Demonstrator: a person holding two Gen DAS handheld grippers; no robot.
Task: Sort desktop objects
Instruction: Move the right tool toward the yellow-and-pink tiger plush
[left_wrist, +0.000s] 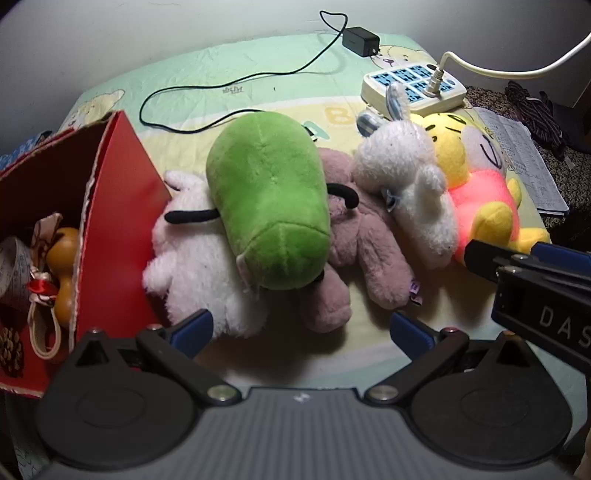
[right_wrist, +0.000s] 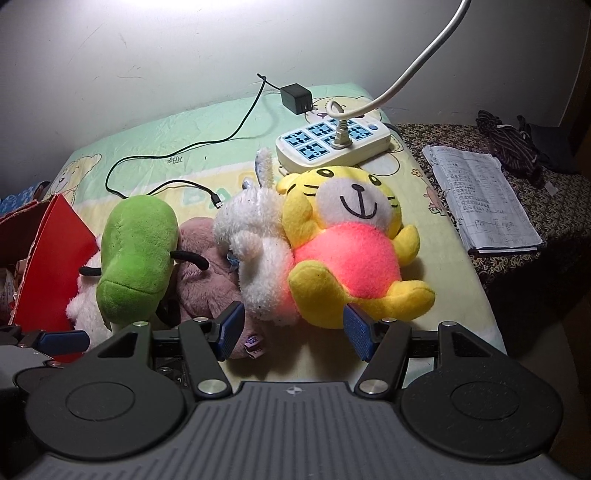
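Observation:
A row of plush toys lies on the bear-print cloth (left_wrist: 229, 70). A green plush (left_wrist: 269, 206) (right_wrist: 135, 254) rests on a white plush (left_wrist: 195, 266). To its right lie a mauve plush (left_wrist: 362, 243) (right_wrist: 207, 273), a white fluffy rabbit (left_wrist: 406, 192) (right_wrist: 258, 258) and a yellow tiger in pink (left_wrist: 480, 192) (right_wrist: 347, 240). My left gripper (left_wrist: 301, 330) is open just in front of the green and mauve plush, holding nothing. My right gripper (right_wrist: 295, 328) is open before the tiger's foot and the rabbit, empty; in the left wrist view the right gripper (left_wrist: 517, 266) shows at the right edge.
A red box (left_wrist: 122, 229) (right_wrist: 51, 266) at the left holds a gourd (left_wrist: 64, 273), tape and a pine cone. A black adapter (left_wrist: 360, 41) with its cable and a power strip (left_wrist: 413, 86) (right_wrist: 332, 142) lie at the back. A notebook (right_wrist: 476, 199) lies on the patterned surface to the right.

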